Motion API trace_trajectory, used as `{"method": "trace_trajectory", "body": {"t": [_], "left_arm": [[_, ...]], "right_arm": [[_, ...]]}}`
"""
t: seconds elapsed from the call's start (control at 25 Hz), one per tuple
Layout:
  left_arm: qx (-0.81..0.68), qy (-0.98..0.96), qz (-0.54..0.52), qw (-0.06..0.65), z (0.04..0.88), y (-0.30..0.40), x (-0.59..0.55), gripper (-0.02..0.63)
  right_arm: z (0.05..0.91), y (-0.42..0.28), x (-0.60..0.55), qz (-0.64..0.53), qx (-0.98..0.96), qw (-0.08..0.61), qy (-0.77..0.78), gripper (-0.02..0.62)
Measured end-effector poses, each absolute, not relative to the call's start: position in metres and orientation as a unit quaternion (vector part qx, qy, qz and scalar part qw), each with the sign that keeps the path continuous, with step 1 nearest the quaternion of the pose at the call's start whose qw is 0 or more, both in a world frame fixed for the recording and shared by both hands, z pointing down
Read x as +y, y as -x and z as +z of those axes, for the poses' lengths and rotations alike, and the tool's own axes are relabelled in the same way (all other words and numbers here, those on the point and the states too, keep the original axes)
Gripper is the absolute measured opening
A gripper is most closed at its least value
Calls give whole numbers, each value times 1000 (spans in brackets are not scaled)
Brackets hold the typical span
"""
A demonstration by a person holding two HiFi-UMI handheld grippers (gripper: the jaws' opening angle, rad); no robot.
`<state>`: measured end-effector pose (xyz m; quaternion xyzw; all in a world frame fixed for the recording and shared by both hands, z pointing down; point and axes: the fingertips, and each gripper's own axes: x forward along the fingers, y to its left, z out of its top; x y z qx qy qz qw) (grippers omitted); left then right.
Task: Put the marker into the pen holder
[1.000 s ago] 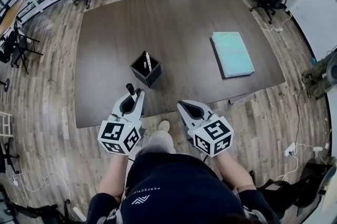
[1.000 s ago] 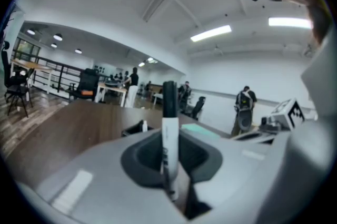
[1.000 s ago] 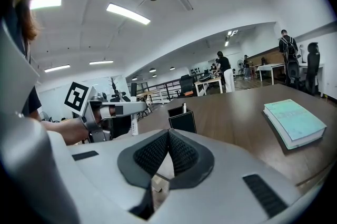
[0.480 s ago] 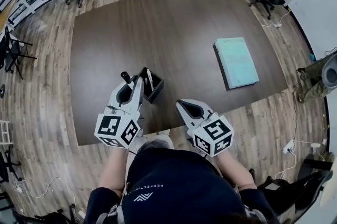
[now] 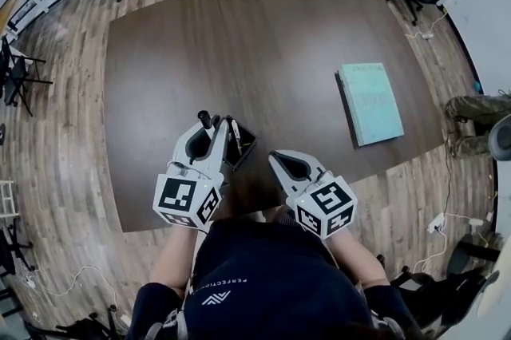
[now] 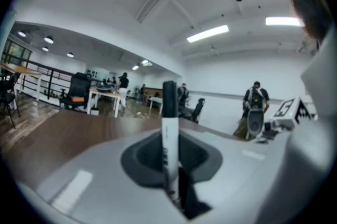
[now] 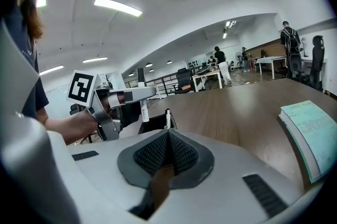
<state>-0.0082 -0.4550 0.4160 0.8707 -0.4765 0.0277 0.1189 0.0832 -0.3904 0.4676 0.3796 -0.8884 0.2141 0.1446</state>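
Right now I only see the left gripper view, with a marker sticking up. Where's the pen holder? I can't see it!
Observer: In the head view the holder sits on the table, just right of your left gripper.
Operator: Is my marker in it?
Observer: No. The right gripper view shows the marker held beside the holder, outside it.
Operator: Is the holder empty?
Observer: No, a white pen already stands in it.
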Motion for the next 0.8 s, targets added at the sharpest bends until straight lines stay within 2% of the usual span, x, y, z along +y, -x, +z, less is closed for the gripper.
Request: {"method": "trace_trajectory", "body": {"t": [0.2, 0.8], "left_arm": [[-482, -865, 47, 134, 431, 4, -458, 41], [-529, -835, 109, 106, 448, 5, -454, 42]], "right_arm": [[471, -83, -400, 218, -895, 154, -358, 2], [474, -91, -400, 226, -906, 159, -321, 2]]}}
